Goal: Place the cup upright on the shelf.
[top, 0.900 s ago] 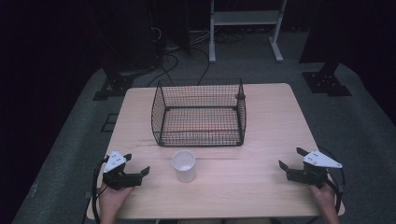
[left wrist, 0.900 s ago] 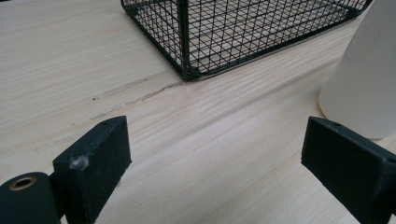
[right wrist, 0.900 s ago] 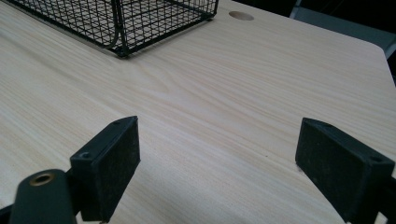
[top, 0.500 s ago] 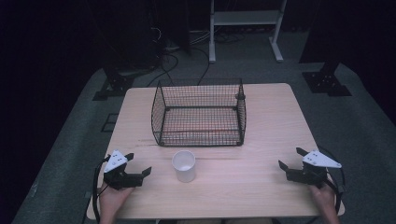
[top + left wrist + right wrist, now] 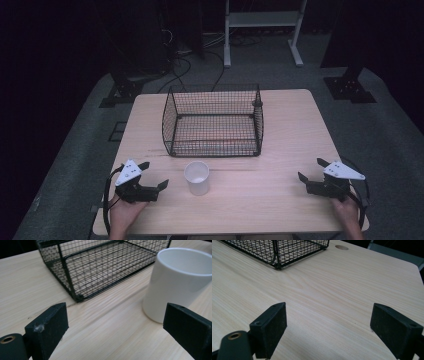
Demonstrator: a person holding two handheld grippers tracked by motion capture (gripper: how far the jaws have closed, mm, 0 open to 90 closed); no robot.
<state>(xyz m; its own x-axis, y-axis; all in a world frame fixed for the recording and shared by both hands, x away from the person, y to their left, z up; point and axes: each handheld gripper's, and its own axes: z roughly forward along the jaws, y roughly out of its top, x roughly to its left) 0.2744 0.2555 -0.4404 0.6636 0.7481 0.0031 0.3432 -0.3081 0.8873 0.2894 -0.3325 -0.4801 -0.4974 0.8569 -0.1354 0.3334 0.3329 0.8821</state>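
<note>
A white cup (image 5: 197,177) stands upright on the wooden table (image 5: 280,150), just in front of a black wire basket (image 5: 214,121). My left gripper (image 5: 155,176) rests near the table's front left, open, its jaws pointing toward the cup from the left with a gap between. In the left gripper view the cup (image 5: 178,282) stands ahead at the right, beyond the spread jaws, and the basket (image 5: 100,265) lies behind. My right gripper (image 5: 311,170) sits at the front right, open, with bare table between its jaws (image 5: 329,322).
The basket's corner (image 5: 277,255) appears at the top left of the right gripper view, and a round hole (image 5: 342,247) marks the table top behind it. Beyond the table are a white frame stand (image 5: 262,30), cables and dark stand feet on grey floor.
</note>
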